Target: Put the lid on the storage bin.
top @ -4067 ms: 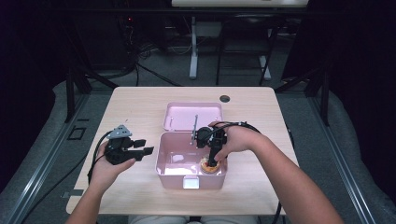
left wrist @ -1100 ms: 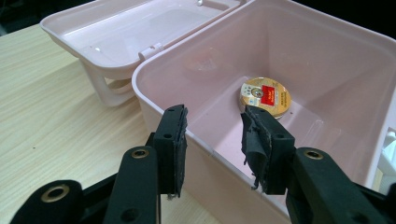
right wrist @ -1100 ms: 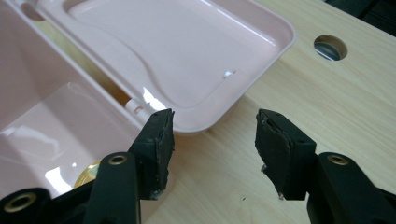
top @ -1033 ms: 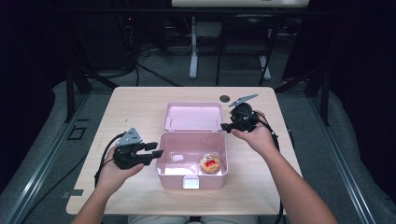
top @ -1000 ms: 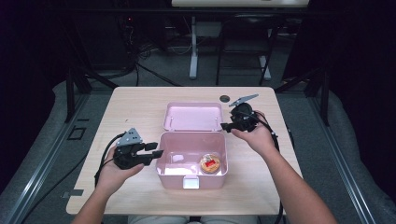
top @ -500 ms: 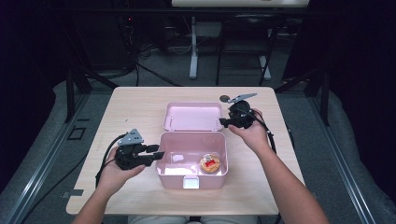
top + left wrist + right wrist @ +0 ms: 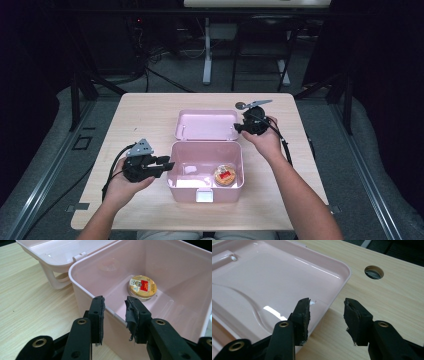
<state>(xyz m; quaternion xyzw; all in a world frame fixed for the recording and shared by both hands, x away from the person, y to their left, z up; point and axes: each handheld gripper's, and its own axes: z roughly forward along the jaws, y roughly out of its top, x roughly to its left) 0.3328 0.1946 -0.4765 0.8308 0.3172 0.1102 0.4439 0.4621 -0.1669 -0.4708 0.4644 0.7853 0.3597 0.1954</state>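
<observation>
Nearest the person, the left gripper stands at the 9 o'clock wall of the open pink box. In the left gripper view its jaws are about half open and have just been closing. The wall's rim runs up between them, one pad outside and one inside, and neither is visibly pressing. On the box floor, toward 4 o'clock from its centre, lies a round gold tin, well apart from both grippers. Beyond the box, at its 12 o'clock, the hinged lid lies folded back flat on the table, inner face up, with its long axis running 9 to 3 o'clock. The right gripper is the nearer one to the lid and meets it at the 3 o'clock edge. In the right gripper view its jaws, also about half open and just closing, straddle that rim: one pad hangs over the lid's inner face, the other over bare wood, with a gap on each side. Nothing is gripped yet. Closing the lid would probably need this rim pinched and swung toward 6 o'clock. Farther off, at the lid's 1 o'clock, is a round hole in the tabletop.
</observation>
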